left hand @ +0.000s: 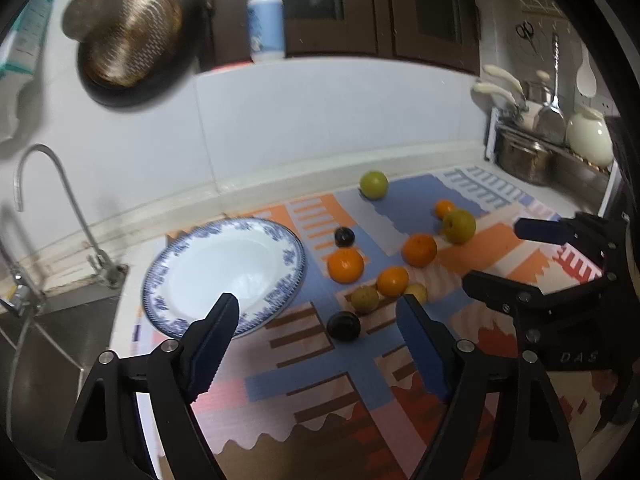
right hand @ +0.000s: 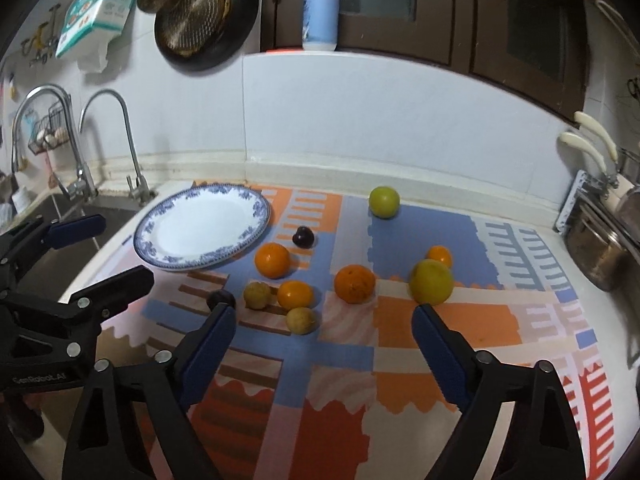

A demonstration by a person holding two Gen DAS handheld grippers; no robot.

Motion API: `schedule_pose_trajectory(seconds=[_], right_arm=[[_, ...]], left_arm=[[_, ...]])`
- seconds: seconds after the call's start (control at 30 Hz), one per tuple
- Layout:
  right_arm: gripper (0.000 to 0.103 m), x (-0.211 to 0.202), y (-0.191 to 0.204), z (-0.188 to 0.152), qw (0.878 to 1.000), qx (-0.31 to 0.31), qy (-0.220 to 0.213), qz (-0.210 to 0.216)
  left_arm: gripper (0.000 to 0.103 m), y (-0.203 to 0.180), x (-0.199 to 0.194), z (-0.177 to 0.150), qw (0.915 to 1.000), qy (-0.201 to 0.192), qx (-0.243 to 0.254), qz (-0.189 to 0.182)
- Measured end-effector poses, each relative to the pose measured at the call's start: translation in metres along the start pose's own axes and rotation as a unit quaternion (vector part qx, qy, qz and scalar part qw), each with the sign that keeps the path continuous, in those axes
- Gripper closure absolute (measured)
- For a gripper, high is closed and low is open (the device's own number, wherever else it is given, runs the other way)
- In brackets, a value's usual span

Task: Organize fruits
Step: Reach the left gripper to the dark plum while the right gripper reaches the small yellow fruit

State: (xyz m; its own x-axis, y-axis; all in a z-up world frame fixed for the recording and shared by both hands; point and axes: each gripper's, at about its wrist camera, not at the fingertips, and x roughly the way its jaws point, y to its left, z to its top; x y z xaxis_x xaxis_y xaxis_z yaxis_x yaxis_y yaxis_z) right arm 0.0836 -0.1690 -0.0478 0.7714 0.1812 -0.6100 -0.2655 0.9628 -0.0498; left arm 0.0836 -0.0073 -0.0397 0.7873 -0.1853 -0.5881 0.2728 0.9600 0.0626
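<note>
Blue-padded fingers frame both views, and we see each pair spread wide with nothing between them: the left gripper (left hand: 318, 314) hangs over the patterned mat (left hand: 320, 392), the right gripper (right hand: 324, 322) likewise. In the left wrist view, the right gripper's fingers (left hand: 540, 230) enter from the right edge, cut off by the frame; its lower finger shows only as a black shape.

One dark plum (right hand: 221, 299) is half hidden behind our right gripper's left fingertip; in the other view it sits whole between the left gripper's fingertips (left hand: 343, 325). A small yellowish fruit (left hand: 416, 292) is partly covered by the left gripper's right finger. Motion blur softens the big green fruit (right hand: 431, 282) just beyond the right fingertip, so we cannot tell its kind.

Past the plate (right hand: 200, 232), the worktop ends at the sink (right hand: 80, 216); a pot rack (right hand: 596, 248) bounds the far right. Open mat lies directly under and ahead of both finger pairs.

Inside the blue-rimmed plate there is only white glaze. All fruit lies loose on the mat to its right: oranges (right hand: 272, 260), a second plum (right hand: 303, 237), and a green fruit (right hand: 384, 201) farthest out, near the wall.
</note>
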Motion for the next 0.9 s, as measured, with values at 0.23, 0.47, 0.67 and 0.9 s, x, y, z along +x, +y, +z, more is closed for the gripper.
schedule_pose_trajectory(seconds=[0.23, 0.47, 0.67, 0.9], right_arm=[[0.028, 0.034, 0.001, -0.004, 0.999, -0.012, 0.044, 0.024], [0.039, 0.06, 0.004, -0.009, 0.996, -0.024, 0.075, 0.046], [0.049, 0.078, 0.003, -0.012, 0.993, -0.023, 0.093, 0.062], [0.054, 0.092, 0.001, -0.012, 0.991, -0.018, 0.103, 0.079]], left_arm=[[0.036, 0.001, 0.037, -0.01, 0.9986, 0.039, 0.012, -0.035], [0.047, -0.001, 0.06, -0.017, 0.9956, 0.064, 0.027, -0.062], [0.053, -0.003, 0.076, -0.02, 0.9925, 0.083, 0.038, -0.081], [0.058, -0.002, 0.091, -0.02, 0.9902, 0.104, 0.031, -0.088]])
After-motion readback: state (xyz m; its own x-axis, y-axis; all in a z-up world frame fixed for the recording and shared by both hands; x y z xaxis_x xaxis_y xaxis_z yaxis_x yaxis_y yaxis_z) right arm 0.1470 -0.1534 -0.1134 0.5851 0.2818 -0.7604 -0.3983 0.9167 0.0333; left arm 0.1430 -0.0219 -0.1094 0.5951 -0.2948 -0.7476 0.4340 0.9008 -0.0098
